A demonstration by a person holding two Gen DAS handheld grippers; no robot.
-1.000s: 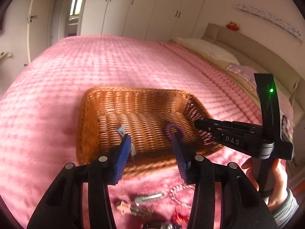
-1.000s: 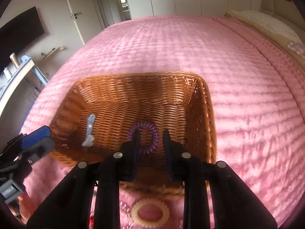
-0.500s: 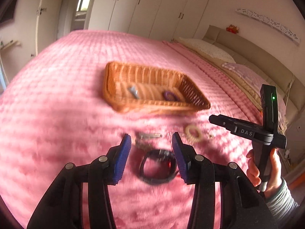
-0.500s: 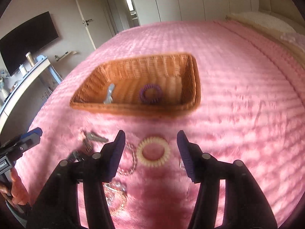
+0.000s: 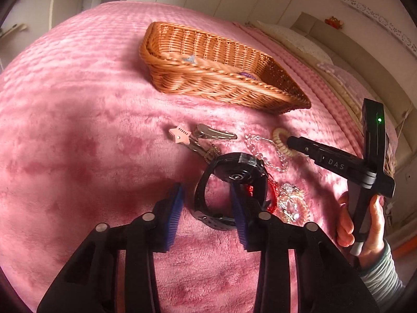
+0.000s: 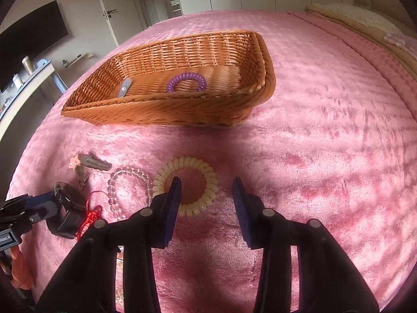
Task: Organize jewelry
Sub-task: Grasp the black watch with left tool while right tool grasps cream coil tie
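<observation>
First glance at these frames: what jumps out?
The wicker basket on the pink bedspread, already holding a purple coil hair tie and a small grey clip. In front of it lies a cluster of loose pieces. The open right hand-held gripper is over the cream coil hair tie, and the open left hand-held gripper is at the black watch.

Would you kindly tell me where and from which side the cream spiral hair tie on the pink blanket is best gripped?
Grip the near arc of the cream spiral hair tie from above: it lies flat, so one finger can drop inside its open centre, one outside. The right hand-held gripper, jaws open, already has its left finger over that arc.
</observation>
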